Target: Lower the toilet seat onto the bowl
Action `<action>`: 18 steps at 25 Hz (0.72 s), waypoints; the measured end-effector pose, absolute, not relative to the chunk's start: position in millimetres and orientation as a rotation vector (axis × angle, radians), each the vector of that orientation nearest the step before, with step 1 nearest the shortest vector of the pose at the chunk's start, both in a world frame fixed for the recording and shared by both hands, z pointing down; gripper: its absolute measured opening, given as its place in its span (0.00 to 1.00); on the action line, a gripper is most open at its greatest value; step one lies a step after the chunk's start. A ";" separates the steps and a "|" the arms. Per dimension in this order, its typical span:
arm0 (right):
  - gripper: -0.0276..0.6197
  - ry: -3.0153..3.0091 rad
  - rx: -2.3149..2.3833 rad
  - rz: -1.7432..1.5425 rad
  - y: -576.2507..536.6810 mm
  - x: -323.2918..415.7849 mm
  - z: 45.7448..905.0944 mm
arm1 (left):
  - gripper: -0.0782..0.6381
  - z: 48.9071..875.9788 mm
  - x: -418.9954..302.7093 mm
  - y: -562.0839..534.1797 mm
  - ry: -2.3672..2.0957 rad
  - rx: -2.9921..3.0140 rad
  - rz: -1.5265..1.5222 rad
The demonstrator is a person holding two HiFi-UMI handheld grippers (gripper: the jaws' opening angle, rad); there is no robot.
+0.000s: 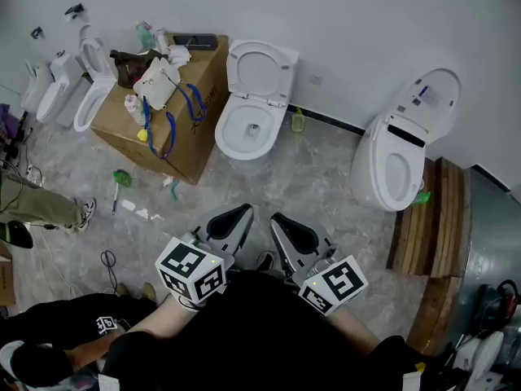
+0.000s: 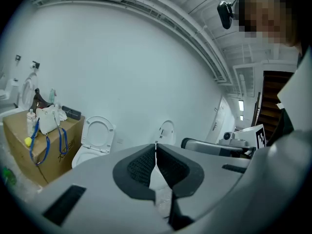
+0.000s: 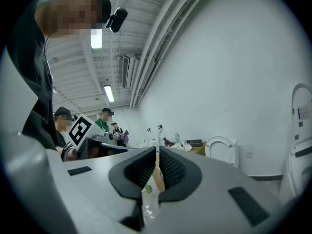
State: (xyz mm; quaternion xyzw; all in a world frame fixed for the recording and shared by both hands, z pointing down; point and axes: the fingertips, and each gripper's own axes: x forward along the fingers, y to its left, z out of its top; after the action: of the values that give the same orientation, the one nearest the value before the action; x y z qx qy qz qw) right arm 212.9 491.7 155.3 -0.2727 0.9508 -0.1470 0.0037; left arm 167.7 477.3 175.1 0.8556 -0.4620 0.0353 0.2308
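A plain white wall (image 1: pixel 366 15) meets a grey marbled stone floor (image 1: pixel 317 177); along it stand a big brown cardboard box (image 1: pixel 199 88) heaped with clutter and a stack of wooden pallets (image 1: pixel 444 218); between them is the white ceramic toilet bowl (image 1: pixel 244 133), its white oval toilet seat (image 1: pixel 260 70) raised upright; well short of it, the left gripper (image 1: pixel 242 210) and right gripper (image 1: pixel 277 217) sit side by side, each with jaws closed together on nothing

The toilet seat (image 1: pixel 262 70) and bowl (image 1: pixel 244 133) look glossy, smooth white. The cardboard box (image 1: pixel 203 88) is matt brown, the wooden planks (image 1: pixel 444 210) rough, and the stone-patterned floor (image 1: pixel 317 177) faintly shiny. The left gripper (image 1: pixel 242 212) and right gripper (image 1: pixel 278 218) have matt grey plastic shells and ribbed black pads (image 2: pixel 141 165).
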 end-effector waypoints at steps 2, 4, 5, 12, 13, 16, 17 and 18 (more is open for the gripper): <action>0.11 2.977 -0.852 -0.482 489.8 210.0 157.1 | 0.14 177.9 161.4 477.8 -1.284 2.326 0.089; 0.11 2.989 -0.850 -0.505 487.8 206.2 161.7 | 0.14 181.1 155.3 476.7 -1.293 2.301 0.080; 0.11 2.995 -0.849 -0.518 486.6 204.1 164.5 | 0.14 182.8 152.9 475.6 -1.294 2.293 0.078; 0.11 3.014 -0.861 -0.600 473.6 188.0 178.4 | 0.14 190.2 140.6 462.4 -1.266 2.282 0.082; 0.11 3.012 -0.868 -0.607 469.7 185.8 179.4 | 0.14 190.3 137.2 458.4 -1.264 2.282 0.078; 0.11 3.000 -0.908 -0.619 456.6 177.5 182.2 | 0.14 192.7 125.9 446.4 -1.248 2.287 0.071; 0.11 2.997 -0.921 -0.628 452.1 173.4 183.5 | 0.14 193.6 121.6 442.2 -1.240 2.289 0.070; 0.11 2.994 -0.931 -0.639 447.2 168.5 184.9 | 0.14 194.1 116.7 437.4 -1.232 2.292 0.069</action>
State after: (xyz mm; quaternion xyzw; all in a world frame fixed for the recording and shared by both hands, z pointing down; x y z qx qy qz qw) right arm 168.5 447.2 184.9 -0.2908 0.9353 -0.1995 -0.0292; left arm 116.7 437.4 194.1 0.8487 -0.4564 0.0254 0.2662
